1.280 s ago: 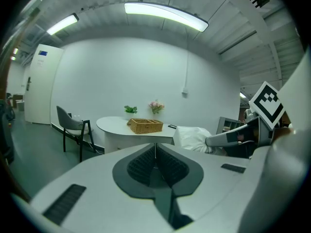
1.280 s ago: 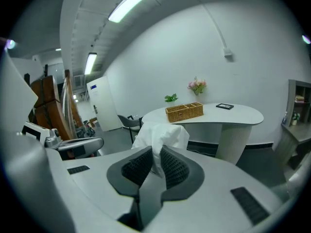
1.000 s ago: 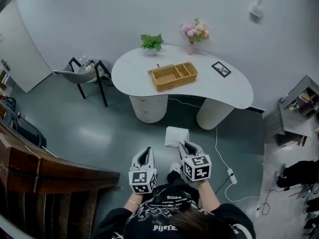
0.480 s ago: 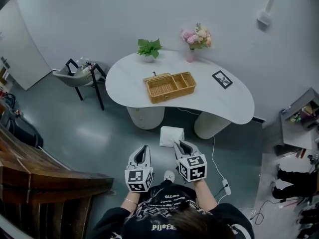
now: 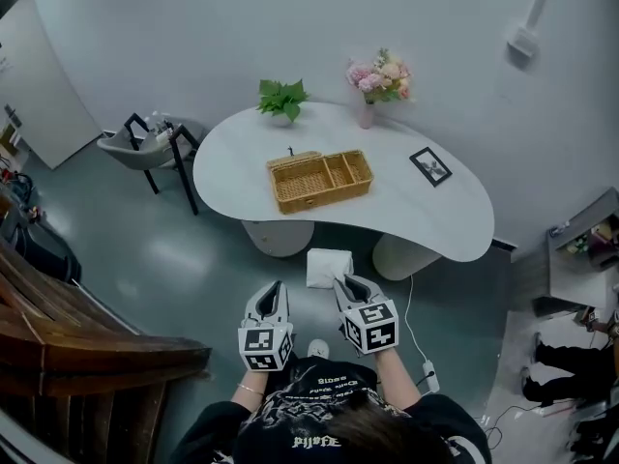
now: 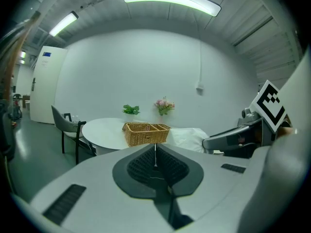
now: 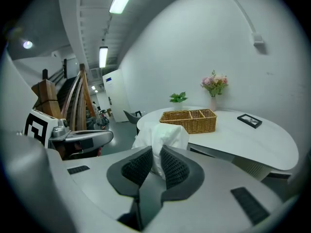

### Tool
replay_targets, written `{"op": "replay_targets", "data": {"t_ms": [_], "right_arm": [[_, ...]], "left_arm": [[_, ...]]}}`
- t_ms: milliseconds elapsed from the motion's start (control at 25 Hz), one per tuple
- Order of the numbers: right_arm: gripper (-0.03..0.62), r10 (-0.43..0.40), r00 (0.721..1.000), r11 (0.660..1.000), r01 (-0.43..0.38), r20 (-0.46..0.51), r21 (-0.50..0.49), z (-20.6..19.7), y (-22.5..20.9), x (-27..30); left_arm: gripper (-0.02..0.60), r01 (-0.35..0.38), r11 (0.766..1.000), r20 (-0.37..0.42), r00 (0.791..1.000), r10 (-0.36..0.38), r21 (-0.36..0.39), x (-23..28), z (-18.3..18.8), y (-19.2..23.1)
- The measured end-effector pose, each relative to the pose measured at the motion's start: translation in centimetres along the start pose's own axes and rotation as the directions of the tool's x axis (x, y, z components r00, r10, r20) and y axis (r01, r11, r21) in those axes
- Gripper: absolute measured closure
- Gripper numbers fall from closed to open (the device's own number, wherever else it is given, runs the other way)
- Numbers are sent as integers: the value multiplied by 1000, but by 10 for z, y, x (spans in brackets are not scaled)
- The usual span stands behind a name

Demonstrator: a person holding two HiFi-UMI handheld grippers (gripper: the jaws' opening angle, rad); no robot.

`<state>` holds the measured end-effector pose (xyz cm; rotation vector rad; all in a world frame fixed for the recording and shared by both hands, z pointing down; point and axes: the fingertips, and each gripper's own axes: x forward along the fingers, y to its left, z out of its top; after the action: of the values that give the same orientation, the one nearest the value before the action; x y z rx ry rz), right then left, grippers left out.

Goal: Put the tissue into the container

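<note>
Transport step, by my reading. Right gripper (image 5: pixel 348 281) had jaws narrowed onto white tissue (image 5: pixel 329 267), held short of desk (image 5: pixel 426 216) near edge. Left gripper (image 5: pixel 274 288) had jaws together, empty. Wicker container (image 5: pixel 320 179) sat mid-desk. Next move likely: reach past near edge, release over compartment.

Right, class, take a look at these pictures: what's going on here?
A person stands short of a white table with a claw in each hand. The right claw is clamped on a white tissue. The left claw is shut and holds nothing. The basket sits on the table ahead, and the tissue is not yet in it.
</note>
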<state>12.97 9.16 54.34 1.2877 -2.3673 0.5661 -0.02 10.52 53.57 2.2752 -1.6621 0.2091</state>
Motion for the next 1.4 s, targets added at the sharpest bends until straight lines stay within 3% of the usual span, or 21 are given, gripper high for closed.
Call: {"op": "replay_targets", "data": {"t_ms": [400,680,1400], "right_arm": [[516,32,999,999,-32,-23,-5,7,-15,22],[516,24,1000,1000,-24,-14,5,35,-22,57],[516,-18,999,1000,19,-49,12,118,-49,165]], "left_arm": [[555,-42,999,-12,999,42,-1,23,1,14],[555,-37,999,-10,999,37,-1,59,19,46],[555,98,995,-33,995,-99,-12,201,71,129]]}}
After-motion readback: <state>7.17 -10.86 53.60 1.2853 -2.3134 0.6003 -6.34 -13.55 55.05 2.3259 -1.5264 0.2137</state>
